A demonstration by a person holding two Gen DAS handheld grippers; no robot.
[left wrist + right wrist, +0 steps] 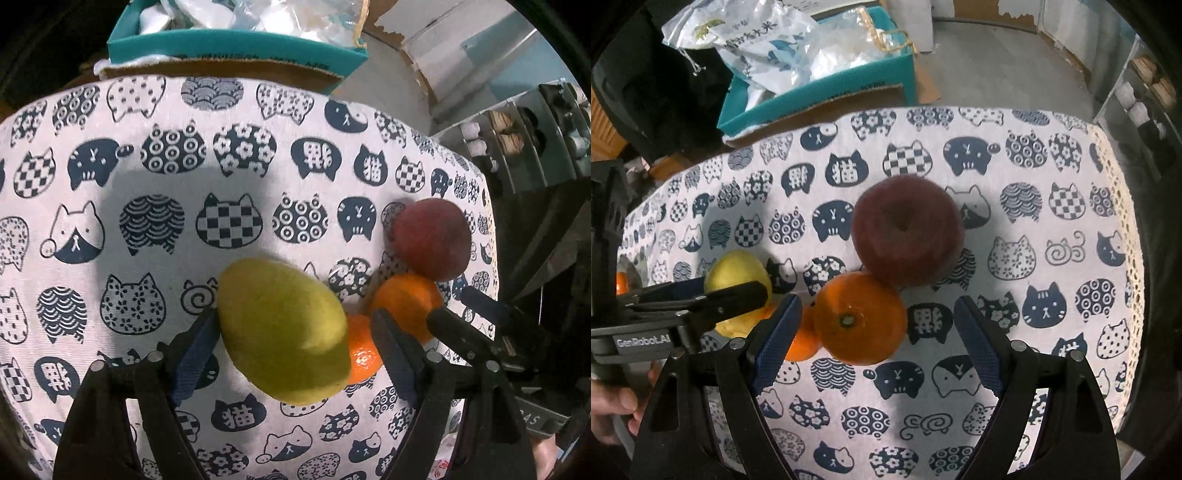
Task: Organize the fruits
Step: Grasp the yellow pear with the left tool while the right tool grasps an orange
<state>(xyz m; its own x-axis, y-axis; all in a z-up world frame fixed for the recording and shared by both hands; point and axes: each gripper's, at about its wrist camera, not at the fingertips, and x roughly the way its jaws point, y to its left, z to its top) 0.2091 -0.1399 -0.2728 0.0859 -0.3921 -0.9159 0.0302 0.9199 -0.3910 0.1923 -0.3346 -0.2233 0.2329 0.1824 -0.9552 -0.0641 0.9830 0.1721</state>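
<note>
A yellow-green lemon (280, 332) (738, 269) lies on the cat-print tablecloth (110, 184) between the fingers of my left gripper (295, 314) (733, 286). One pad is at the lemon's side. The other stands apart from it, with a small orange (362, 354) (801, 343) in the gap. My right gripper (878, 300) (448, 304) stands open around a larger orange (860, 321) (406, 299), with free space on its right. A dark red apple (907, 236) (430, 240) touches that orange on the far side.
A teal box (221, 44) (812, 96) full of plastic bags stands beyond the table's far edge. A clear rack (517, 147) (1145, 103) is at the right. A hand (609, 406) holds the left gripper. An orange shape (622, 282) shows at the left edge.
</note>
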